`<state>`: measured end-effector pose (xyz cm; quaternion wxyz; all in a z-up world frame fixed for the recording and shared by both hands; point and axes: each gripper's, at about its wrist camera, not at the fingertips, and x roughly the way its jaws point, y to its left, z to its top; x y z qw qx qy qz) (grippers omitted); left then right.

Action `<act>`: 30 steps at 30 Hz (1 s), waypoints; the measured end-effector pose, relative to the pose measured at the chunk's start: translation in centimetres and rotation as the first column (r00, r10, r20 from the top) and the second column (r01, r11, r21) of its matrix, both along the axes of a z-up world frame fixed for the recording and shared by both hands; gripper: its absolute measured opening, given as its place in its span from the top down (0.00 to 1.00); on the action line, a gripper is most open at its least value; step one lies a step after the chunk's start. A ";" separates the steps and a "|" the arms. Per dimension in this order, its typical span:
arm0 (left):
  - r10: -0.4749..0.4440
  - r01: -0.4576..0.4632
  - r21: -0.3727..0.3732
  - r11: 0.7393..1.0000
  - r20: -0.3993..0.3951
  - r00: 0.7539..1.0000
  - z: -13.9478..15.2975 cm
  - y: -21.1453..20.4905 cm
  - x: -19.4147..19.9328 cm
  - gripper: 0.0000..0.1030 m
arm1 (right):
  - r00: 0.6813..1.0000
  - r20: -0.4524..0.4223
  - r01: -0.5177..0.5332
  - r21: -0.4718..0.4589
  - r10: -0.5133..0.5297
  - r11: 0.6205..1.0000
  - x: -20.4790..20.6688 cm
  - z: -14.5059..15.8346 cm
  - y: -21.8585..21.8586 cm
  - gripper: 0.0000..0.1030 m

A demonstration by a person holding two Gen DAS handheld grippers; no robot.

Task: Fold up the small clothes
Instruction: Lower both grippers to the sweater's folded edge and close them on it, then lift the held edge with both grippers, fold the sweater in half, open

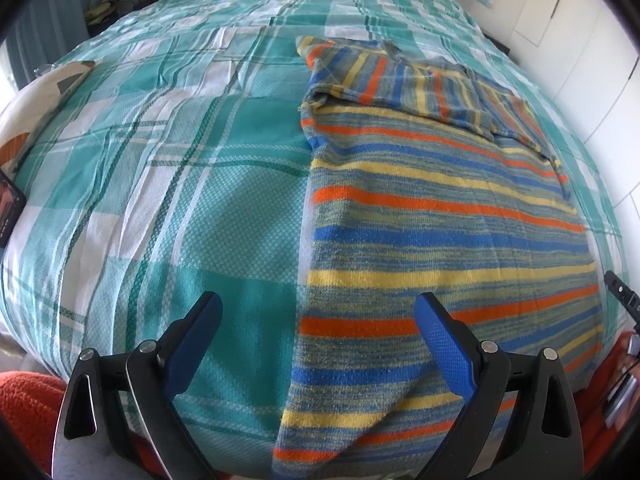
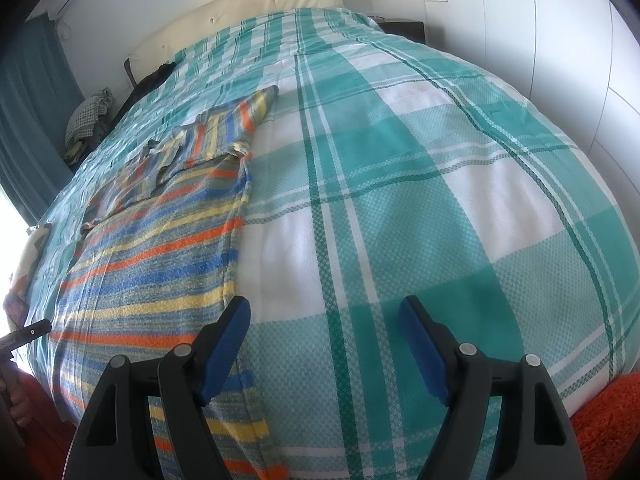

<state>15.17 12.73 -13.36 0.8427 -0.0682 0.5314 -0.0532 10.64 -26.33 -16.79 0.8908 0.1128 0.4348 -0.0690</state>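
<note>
A striped knit garment [image 1: 448,216] in blue, orange, yellow and grey lies flat on the teal plaid bedspread [image 1: 168,184], its sleeves folded across the far part. My left gripper [image 1: 318,308] hangs open above the garment's near left edge, nothing between its blue pads. In the right wrist view the same garment [image 2: 160,248] lies to the left, on the bedspread [image 2: 440,200]. My right gripper [image 2: 324,312] stands open over the garment's near right edge, and its left finger [image 2: 224,344] overlaps that edge. Neither gripper holds the cloth.
An orange rug [image 2: 608,420] lies at the foot of the bed. A cream headboard [image 2: 240,16] and white wardrobe doors [image 2: 560,60] bound the far and right sides. A bundle of clothes [image 2: 90,116] sits at the bed's far left. A dark phone-like object [image 1: 8,208] lies at the left edge.
</note>
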 end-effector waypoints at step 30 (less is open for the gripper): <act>-0.215 0.217 -0.034 0.976 -0.366 0.906 -3.7 -2.5 -7.7 0.96 | 0.773 -0.424 -0.346 0.342 0.472 0.874 -3.2 -1.8 6.3 0.94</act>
